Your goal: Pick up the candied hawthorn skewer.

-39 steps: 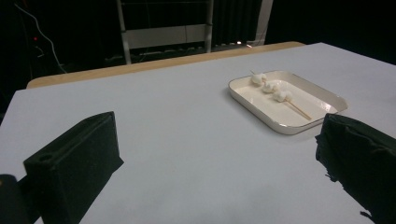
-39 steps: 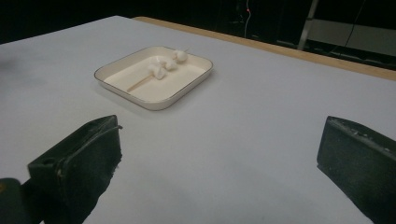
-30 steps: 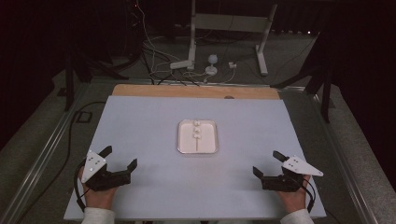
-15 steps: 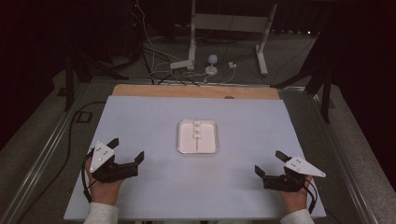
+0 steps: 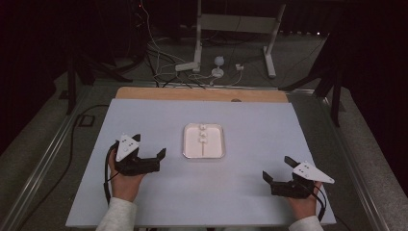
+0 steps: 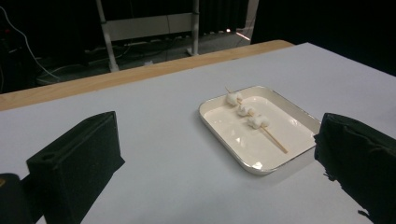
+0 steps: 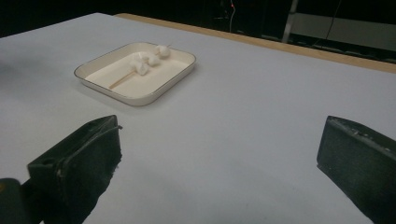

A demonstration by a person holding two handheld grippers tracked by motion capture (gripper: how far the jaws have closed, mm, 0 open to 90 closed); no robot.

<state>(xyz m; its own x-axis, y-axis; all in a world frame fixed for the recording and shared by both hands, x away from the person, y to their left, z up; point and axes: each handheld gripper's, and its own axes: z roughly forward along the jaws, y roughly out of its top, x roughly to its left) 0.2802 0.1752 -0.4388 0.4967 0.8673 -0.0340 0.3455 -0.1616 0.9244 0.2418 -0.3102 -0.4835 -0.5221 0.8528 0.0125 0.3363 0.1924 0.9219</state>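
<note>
— Where is the skewer (image 5: 204, 141) now, and which gripper is closer to it?

— I see it lying in the white tray (image 5: 187, 150) at the middle of the table (image 5: 240, 192). It carries three white pieces on its far half, and the bare stick end points toward my side. Its long axis runs nearly straight away from me. The left gripper (image 5: 146, 150) is nearer: the tray is just to its right and a little forward. The right gripper (image 5: 278, 170) is well apart from it, low on the right side.

— And the jaws?

— Both grippers have jaws spread wide and hold nothing. In the left gripper view the skewer (image 6: 254, 122) lies between the jaws but farther ahead. I judge the left one should go to the bare stick end.
</note>
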